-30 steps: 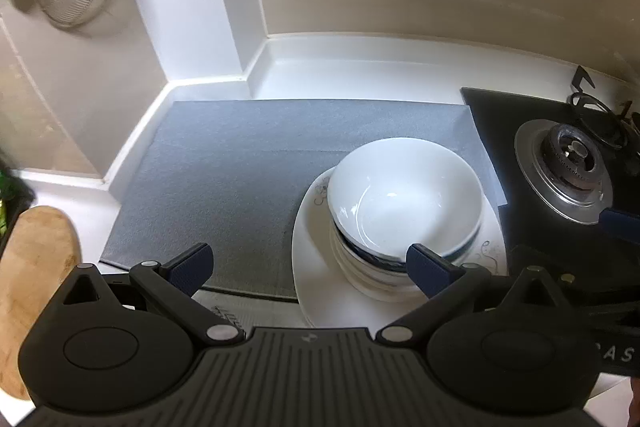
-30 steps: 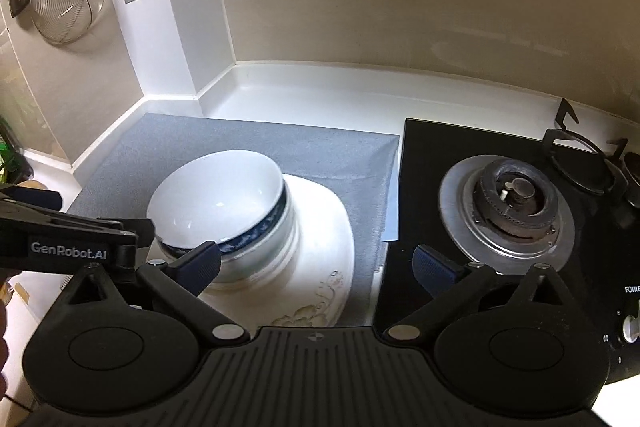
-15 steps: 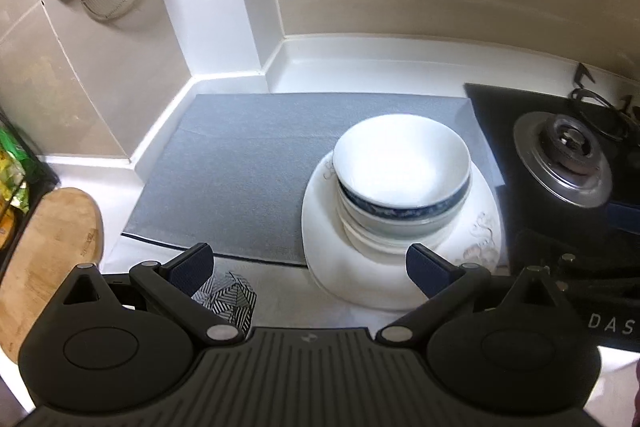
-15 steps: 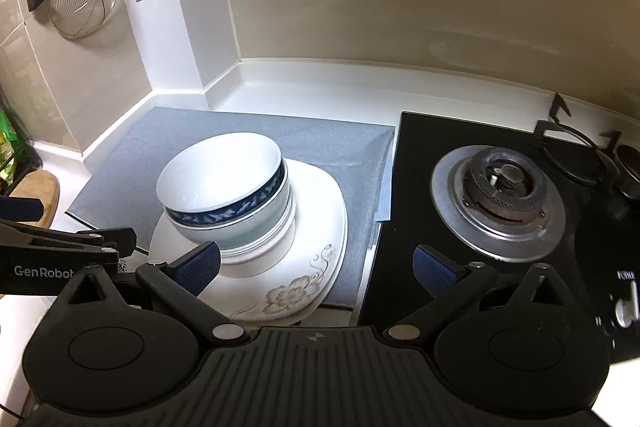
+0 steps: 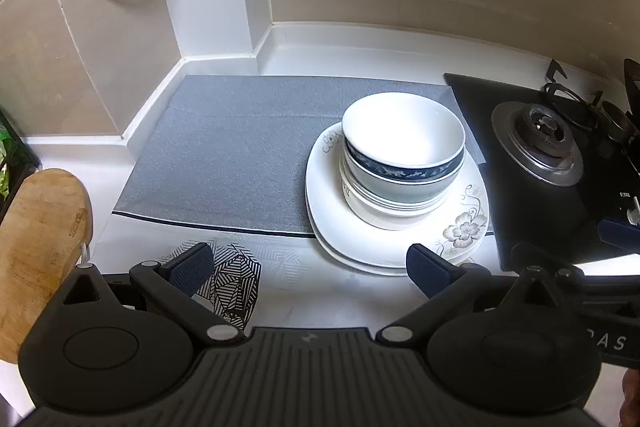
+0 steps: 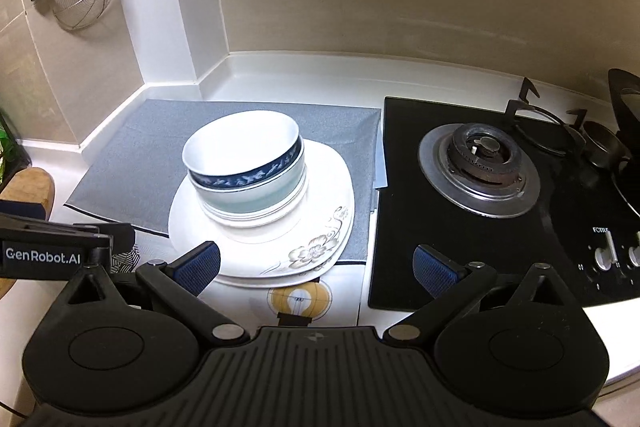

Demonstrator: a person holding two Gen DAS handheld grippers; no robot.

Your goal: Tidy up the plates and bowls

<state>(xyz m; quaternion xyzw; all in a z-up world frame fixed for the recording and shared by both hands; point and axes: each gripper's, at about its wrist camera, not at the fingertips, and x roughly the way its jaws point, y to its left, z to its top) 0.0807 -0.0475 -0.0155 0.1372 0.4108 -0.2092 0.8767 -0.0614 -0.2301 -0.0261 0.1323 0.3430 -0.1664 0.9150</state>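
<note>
Cataloguing the stack first: 2 nested bowls [image 5: 404,143], a blue-banded one inside a pale green one, sit on a small plate that rests on 2 larger floral plates [image 5: 464,227], all on the right end of the grey mat [image 5: 224,155] on the white bench [image 5: 340,47].

- Left hand-held gripper [image 5: 308,269]: jaws spread wide, holding nothing. The stack lies ahead and slightly to its right; its right pad is just beside the plates' near rim.
- Right hand-held gripper [image 6: 316,265]: jaws spread wide, empty. The stack lies ahead and to its left; its left pad overlaps the near rim of the plates in view, though contact cannot be told.
- Nearness: you have both close; neither is clearly nearer.
- Axis: the stack is round, so no long axis governs your approach; the near rim is the ready entry.
- Edges: the plates overhang the mat's front edge. The black hob [image 6: 480,187] lies just right of the stack, so room is tight there.
- Open room: the mat's left half is bare, your likeliest space for sorting. A wooden board [image 5: 36,239] and a patterned item [image 5: 236,279] sit at the left front.
</note>
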